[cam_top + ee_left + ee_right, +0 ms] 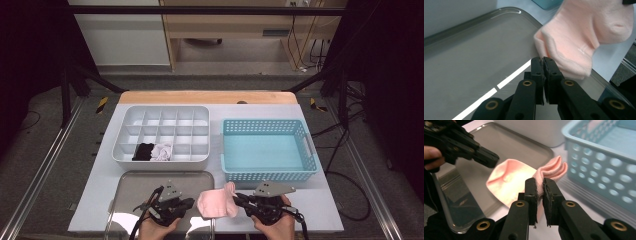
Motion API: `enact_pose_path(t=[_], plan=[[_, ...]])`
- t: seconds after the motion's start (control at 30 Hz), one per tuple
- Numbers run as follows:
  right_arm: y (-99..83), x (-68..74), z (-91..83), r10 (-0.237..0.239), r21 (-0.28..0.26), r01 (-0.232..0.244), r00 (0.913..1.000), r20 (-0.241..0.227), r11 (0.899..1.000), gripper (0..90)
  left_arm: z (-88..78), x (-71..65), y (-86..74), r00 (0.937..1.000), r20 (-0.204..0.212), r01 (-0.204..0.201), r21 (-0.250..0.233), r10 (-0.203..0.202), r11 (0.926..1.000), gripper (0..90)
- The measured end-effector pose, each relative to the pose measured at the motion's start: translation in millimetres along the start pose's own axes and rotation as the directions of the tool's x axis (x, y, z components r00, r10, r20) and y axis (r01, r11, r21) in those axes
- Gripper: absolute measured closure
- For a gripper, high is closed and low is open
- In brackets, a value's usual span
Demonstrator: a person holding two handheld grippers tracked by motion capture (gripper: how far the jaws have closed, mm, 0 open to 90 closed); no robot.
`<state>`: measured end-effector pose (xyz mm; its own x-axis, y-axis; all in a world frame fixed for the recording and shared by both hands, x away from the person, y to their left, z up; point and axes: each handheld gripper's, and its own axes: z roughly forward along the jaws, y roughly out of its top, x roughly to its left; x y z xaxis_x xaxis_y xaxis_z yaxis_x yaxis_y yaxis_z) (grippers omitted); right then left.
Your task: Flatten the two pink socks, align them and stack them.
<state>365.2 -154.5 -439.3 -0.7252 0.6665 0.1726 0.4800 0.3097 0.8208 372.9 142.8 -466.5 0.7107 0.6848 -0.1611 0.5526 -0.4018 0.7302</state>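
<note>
Sock (216,204), pink and soft, hangs low in the middle of the high view, over the right edge of the shiny tray (131,186) on the desk (328,200). Your right gripper (539,185) pinches its folded end tight. Your left gripper (542,60) is clenched with nothing inside, just beside the sock. Blue basket (269,174) sits right behind
</note>
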Motion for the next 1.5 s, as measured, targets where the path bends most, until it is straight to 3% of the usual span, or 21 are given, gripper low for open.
enact_pose_path(t=[0.17, 0.63, 0.93, 1.1, 1.23, 1.3, 1.37, 1.5], plan=[[5.0, 11.3, 10.2, -0.047, 0.017, 0.047, 0.9983, -0.035, 0.999, 82.5, 2.6, -2.4, -1.3, 0.9999, 0.007, -0.011, 0.004, 0.011, 0.9999, 87.2], [14.4, 37.5, 54.0, -0.097, 0.071, 0.108, 0.9847, -0.144, 0.992, 82.5, 7.0, -4.3, -1.4, 0.9996, 0.006, -0.027, 0.011, 0.027, 0.9996, 88.6], [5.2, 40.0, 73.8, -0.103, 0.138, 0.121, 0.9860, -0.131, 0.983, 80.8, -18.9, 13.7, 7.2, 0.9993, -0.022, 0.028, -0.081, -0.030, 0.9963, 85.4], [5.5, 42.8, 74.3, -0.092, 0.127, 0.112, 0.9839, -0.153, 0.986, 72.4, -21.8, 13.7, 16.6, 0.9996, -0.019, 0.018, -0.107, -0.020, 0.9941, 83.3], [7.0, 38.6, 58.1, -0.076, 0.076, 0.089, 0.9844, -0.158, 0.993, 67.1, -21.7, 13.0, 21.4, 0.9996, -0.014, 0.022, -0.115, -0.024, 0.9931, 83.1], [6.9, 33.3, 47.7, -0.069, 0.051, 0.077, 0.9875, -0.141, 0.996, 68.5, -21.2, 11.1, 25.5, 0.9997, -0.011, 0.019, -0.120, -0.020, 0.9926, 83.3], [5.0, 26.1, 40.1, -0.053, 0.037, 0.058, 0.9912, -0.122, 0.998, 76.9, -19.8, 7.1, 30.4, 0.9999, -0.003, 0.011, -0.124, -0.011, 0.9923, 83.6], [-3.5, 19.2, 43.7, -0.036, 0.066, 0.043, 0.9942, -0.101, 0.997, 87.0, -12.1, -4.5, 41.3, 0.9997, 0.011, -0.020, -0.118, 0.021, 0.9929, 83.8]])
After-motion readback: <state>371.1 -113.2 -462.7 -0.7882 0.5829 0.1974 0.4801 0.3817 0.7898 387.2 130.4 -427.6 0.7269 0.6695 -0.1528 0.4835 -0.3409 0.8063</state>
